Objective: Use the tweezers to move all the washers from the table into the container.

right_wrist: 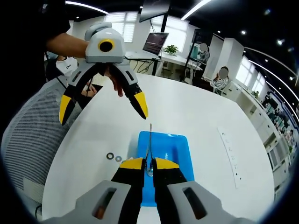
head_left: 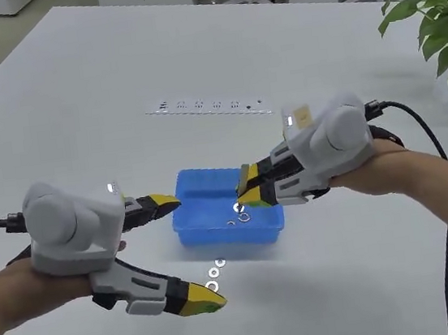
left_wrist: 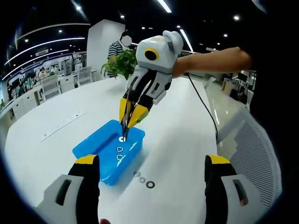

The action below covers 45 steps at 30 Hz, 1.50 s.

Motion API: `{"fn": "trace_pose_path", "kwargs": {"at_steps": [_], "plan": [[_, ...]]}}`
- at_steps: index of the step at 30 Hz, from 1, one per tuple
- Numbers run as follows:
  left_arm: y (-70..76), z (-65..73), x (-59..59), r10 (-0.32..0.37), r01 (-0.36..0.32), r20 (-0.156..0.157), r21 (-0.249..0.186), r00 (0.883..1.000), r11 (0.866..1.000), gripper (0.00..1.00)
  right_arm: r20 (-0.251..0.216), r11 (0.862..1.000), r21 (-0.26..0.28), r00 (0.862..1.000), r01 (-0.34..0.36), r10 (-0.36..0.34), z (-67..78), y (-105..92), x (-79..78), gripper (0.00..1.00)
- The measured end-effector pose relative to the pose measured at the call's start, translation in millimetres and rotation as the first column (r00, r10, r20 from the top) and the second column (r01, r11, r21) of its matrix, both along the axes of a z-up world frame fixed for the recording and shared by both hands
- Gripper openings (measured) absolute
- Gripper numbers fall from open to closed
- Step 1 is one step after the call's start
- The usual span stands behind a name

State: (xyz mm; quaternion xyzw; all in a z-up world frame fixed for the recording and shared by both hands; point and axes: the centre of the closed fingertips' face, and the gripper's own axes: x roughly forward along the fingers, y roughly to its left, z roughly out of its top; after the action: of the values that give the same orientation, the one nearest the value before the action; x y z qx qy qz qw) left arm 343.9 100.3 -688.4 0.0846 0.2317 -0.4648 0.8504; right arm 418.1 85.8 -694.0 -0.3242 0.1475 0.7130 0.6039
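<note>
The blue container [head_left: 201,180] sits on the white table [head_left: 318,66], roughly between the two grippers. It is a shallow open rectangular tray. Two washers [left_wrist: 119,153] lie loose on its floor, close together. A third washer [left_wrist: 123,139] is at the tip of the tweezers [right_wrist: 150,142]. Whether that washer is pinched or only touched cannot be determined.

The right gripper [head_left: 249,187] has its jaws pressed together on the tweezers, which project forward and down into the container. The left gripper [head_left: 187,250] has its jaws spread wide and holds nothing. It is near the container's end and clear of it.

Three more washers [head_left: 215,274] remain on the table in a short row, just outside the container's near long wall. They are close to one another and apart from the tray. In the left gripper view, the one farthest from the container appears darker than the other two.

A white power strip [head_left: 208,106] lies on the table beyond the container, well apart from it. A green plant [head_left: 439,22] stands at the table's far right edge.
</note>
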Motion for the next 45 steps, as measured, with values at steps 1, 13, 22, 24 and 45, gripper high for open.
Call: {"fn": "trace_pose_path", "kwargs": {"at_steps": [1, 13, 22, 24, 45], "plan": [[0.1, 0.6, 0.3, 0.001, -0.001, 0.002, -0.002, 1.000, 1.000, 0.99, 0.000, 1.000, -0.002, 1.000, 0.001, -0.001, -1.8, -0.3, 1.0, 0.07], [3.5, 1.9, 3.6, 0.014, -0.013, 0.004, -0.014, 1.000, 1.000, 0.99, -0.033, 1.000, -0.025, 0.999, 0.015, -0.016, -26.3, -2.3, 8.7, 0.07], [3.0, 1.3, 10.3, 0.016, -0.016, 0.006, -0.018, 1.000, 1.000, 0.99, -0.066, 0.999, -0.048, 0.998, 0.022, -0.025, -45.0, -5.5, 8.6, 0.08], [2.5, 0.3, 12.0, 0.012, -0.012, 0.003, -0.014, 1.000, 1.000, 0.99, -0.070, 0.998, -0.052, 0.997, 0.024, -0.028, -47.4, -6.1, 9.9, 0.08], [-13.2, 9.9, 39.2, -0.075, 0.076, 0.021, -0.008, 0.997, 0.997, 0.65, -0.106, 0.996, -0.074, 0.993, 0.040, -0.048, -59.7, -6.9, 12.8, 0.08]]}}
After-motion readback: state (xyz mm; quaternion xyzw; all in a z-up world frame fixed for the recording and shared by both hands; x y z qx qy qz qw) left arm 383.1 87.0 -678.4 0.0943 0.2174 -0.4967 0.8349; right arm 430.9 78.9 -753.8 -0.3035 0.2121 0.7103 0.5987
